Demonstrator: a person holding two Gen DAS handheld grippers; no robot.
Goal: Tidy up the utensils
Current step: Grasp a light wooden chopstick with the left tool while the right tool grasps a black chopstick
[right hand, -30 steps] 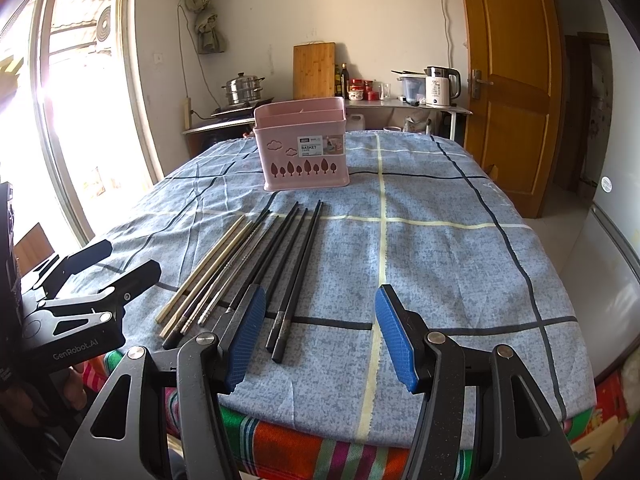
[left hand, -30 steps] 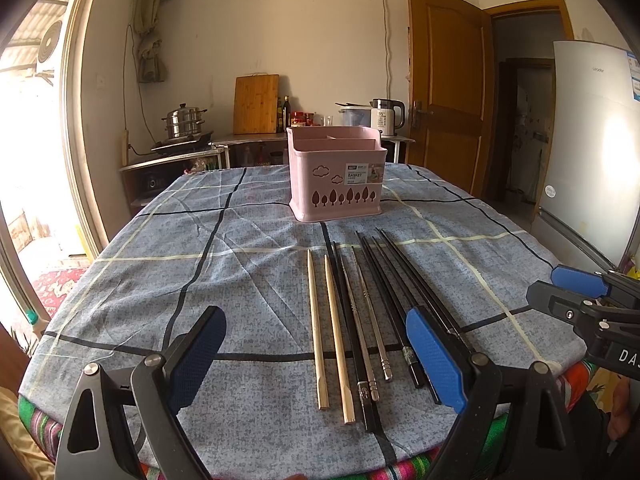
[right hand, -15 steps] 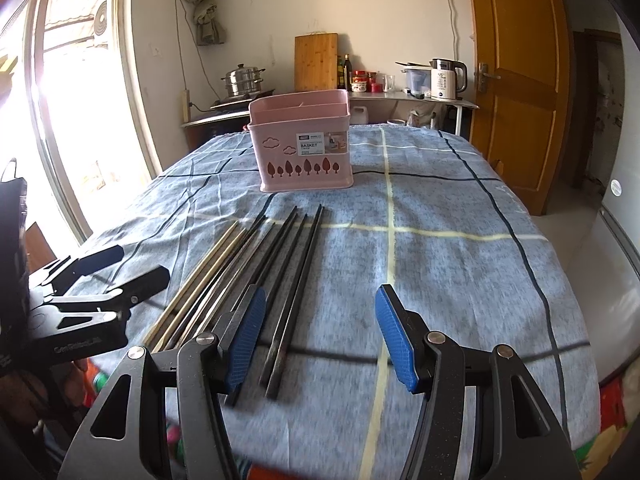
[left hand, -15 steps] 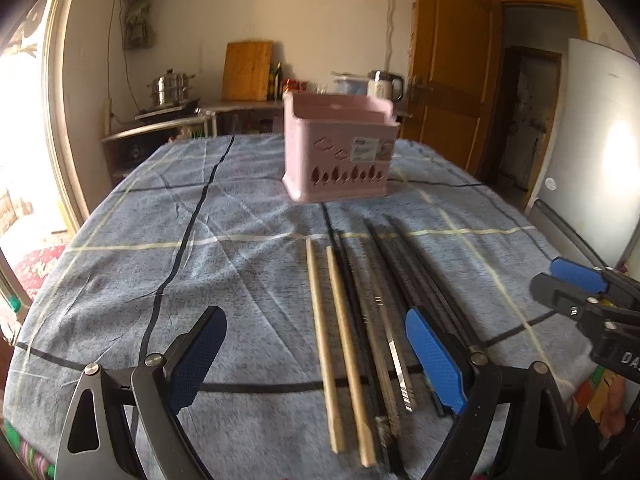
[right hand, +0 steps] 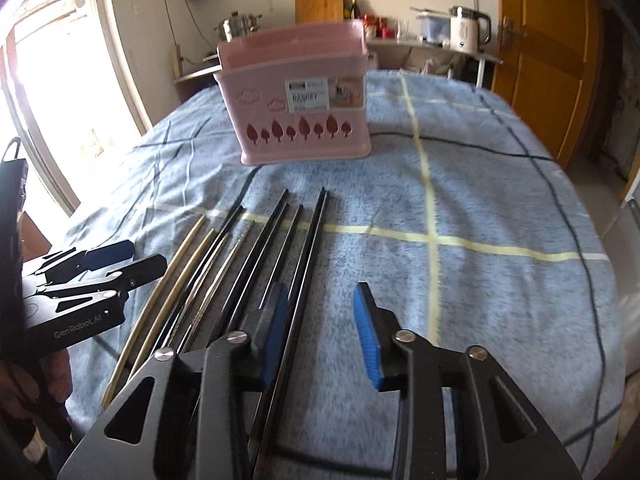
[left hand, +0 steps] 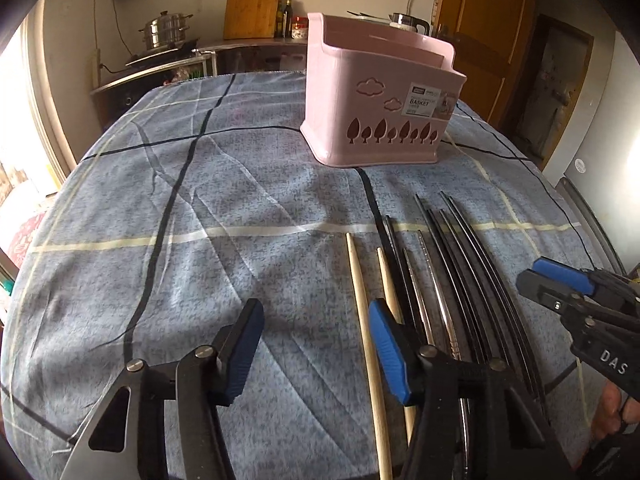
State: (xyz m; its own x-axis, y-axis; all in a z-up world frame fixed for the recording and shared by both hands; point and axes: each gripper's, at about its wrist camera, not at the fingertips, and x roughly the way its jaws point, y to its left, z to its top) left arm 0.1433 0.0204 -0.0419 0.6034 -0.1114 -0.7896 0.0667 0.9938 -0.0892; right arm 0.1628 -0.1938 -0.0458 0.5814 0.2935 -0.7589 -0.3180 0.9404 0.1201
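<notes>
Pink plastic utensil basket: standing upright mid-table on the blue checked cloth, awaiting contents. Wooden, steel and black chopsticks: lying side by side in front of it, tips toward it. Left gripper: gaping wide, straddling a pale wooden chopstick, probably lining up. Right gripper: spread, holding nothing, hovering beside the black sticks.
</notes>
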